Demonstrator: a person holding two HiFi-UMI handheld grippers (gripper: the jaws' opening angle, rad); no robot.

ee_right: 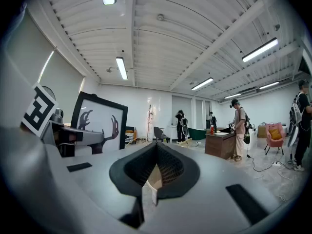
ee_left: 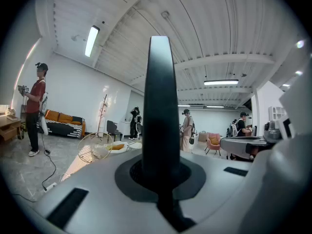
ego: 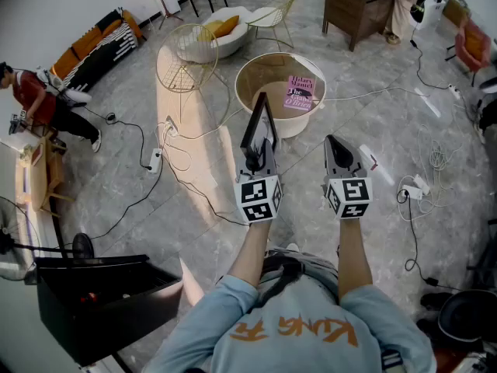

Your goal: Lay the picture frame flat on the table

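1. Picture frame [ego: 258, 121]: it stands upright and edge-on, just left of the frame's centre in the head view. It is in the air, below the round tabletop [ego: 250, 74].
2. The left gripper [ego: 256, 160] has its jaws pinching the frame's lower edge.
3. The right gripper [ego: 339, 148], right of centre, has its jaws pressed together at the tips with nothing between them.
4. A pink book [ego: 300, 92] lies on the tabletop.

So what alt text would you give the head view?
Seen from above, a person's left gripper clamps a black picture frame upright, with a round pale table bearing a pink book on the floor ahead. The right gripper is shut, holding nothing.
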